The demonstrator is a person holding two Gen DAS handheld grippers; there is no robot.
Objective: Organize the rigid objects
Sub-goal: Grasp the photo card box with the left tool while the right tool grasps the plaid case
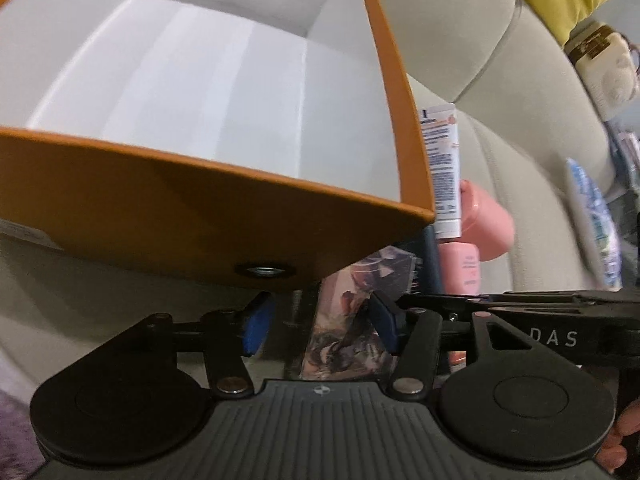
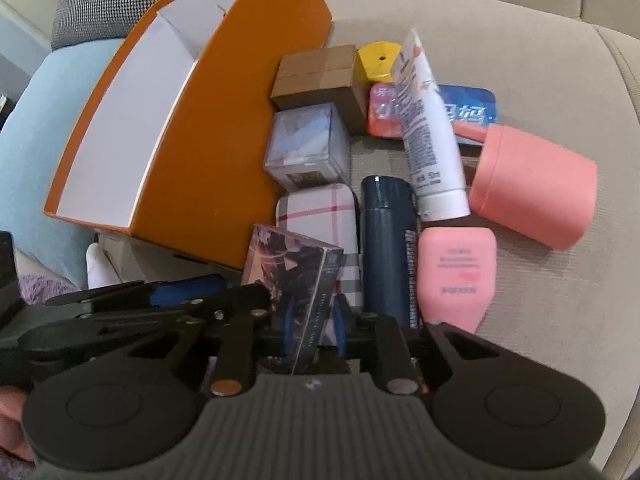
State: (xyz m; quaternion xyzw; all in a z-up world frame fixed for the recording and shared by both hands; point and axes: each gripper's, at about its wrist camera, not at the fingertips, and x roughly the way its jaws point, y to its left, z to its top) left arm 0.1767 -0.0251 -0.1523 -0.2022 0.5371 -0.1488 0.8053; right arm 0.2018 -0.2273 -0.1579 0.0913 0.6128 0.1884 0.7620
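A slim printed cardboard box [image 2: 296, 276] with dark artwork is clamped between the right gripper [image 2: 312, 330] fingers, low at the sofa cushion's [image 2: 560, 92] near edge, beside the tilted orange storage box [image 2: 224, 152]. The left gripper [image 1: 316, 320] stands apart, empty. The narrow grip may let it twist loose against the bin wall.

Right wrist view: open box [image 2: 224, 120] upper left on the sofa cushion [image 2: 540, 92], items packed against its right wall. Top: cardboard box [image 2: 320, 80], cap [image 2: 378, 60] right of it. Below: cube box [image 2: 306, 146], then plaid tin [image 2: 320, 220]. Can [image 2: 386, 240] right of the tin, small bottle [image 2: 456, 276] right again. Tube [image 2: 430, 140] lies across flat packets [image 2: 472, 110]; cup [image 2: 532, 188] on its side, far right. Card box [image 2: 304, 280] bottom centre.
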